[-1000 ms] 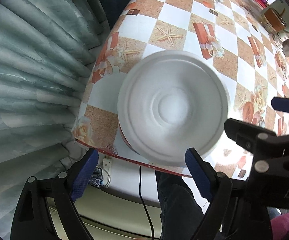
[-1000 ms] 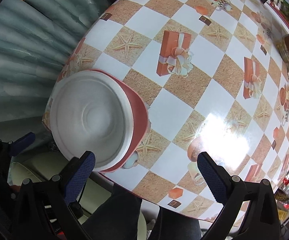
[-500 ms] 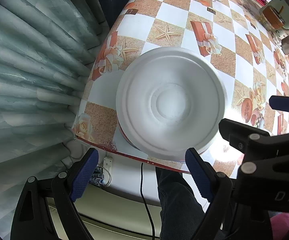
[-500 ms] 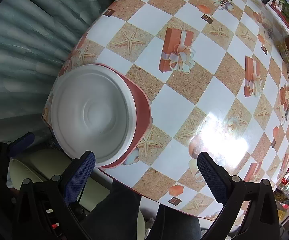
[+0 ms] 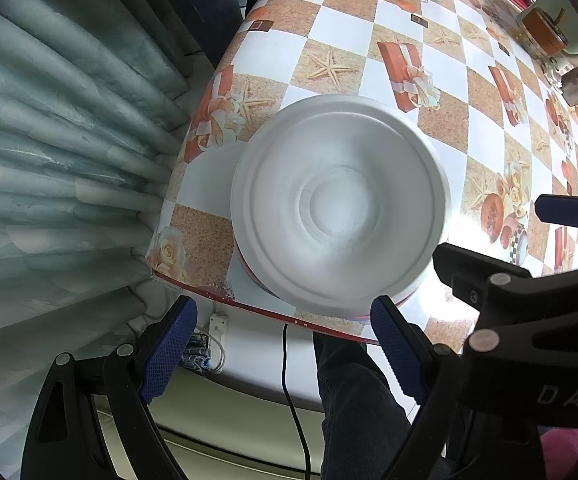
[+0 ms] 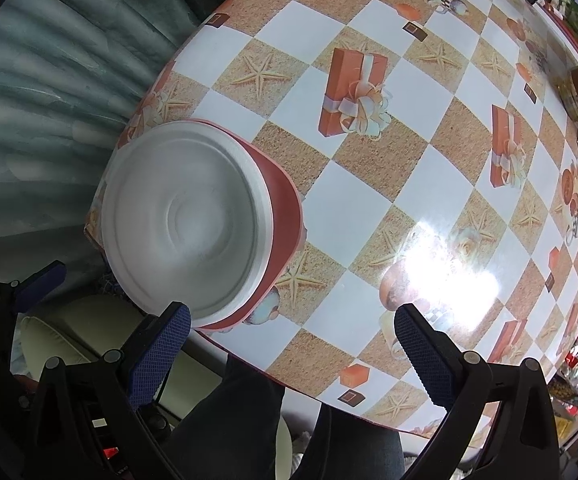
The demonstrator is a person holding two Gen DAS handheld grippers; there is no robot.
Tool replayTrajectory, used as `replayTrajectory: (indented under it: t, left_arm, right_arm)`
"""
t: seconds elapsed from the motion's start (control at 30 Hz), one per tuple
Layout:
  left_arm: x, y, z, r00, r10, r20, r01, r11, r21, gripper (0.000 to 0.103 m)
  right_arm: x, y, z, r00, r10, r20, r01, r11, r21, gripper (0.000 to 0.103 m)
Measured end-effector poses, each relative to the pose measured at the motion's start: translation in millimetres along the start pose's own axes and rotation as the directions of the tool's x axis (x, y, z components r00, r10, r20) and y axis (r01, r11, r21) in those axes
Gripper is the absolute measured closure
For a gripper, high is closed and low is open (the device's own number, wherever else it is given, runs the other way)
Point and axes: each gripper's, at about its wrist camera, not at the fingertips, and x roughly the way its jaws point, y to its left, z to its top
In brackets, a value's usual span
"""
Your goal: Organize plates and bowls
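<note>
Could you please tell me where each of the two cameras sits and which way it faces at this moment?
Left wrist view: sits on the left gripper, looking down on the stacked white foam plate on a red bowl at the checkered tablecloth's corner; its open blue-padded fingers, the right gripper and a dark trouser leg show.
Right wrist view: sits on the right gripper, looking steeply down on the bare table beside the stack; open fingers, left gripper, trouser legs.
Shared: the stack, tablecloth, grey-green curtain.

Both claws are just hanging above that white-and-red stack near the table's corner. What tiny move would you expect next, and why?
Probably none toward the stack: the white plate sits nested on the red bowl, and the left gripper and right gripper are open and empty. I'd lift them away.
</note>
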Motion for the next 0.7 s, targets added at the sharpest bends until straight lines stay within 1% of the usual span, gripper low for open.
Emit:
replayTrajectory:
  t: [0.7]
  left_arm:
    - [-3.8, -6.4, -0.9, 1.0, 0.02, -0.005, -0.02, 1.0, 0.017, 0.012]
  right_arm:
    - [-0.3, -4.2, 0.9, 1.0, 0.028, -0.009, -0.028, 0.999, 0.026, 0.0]
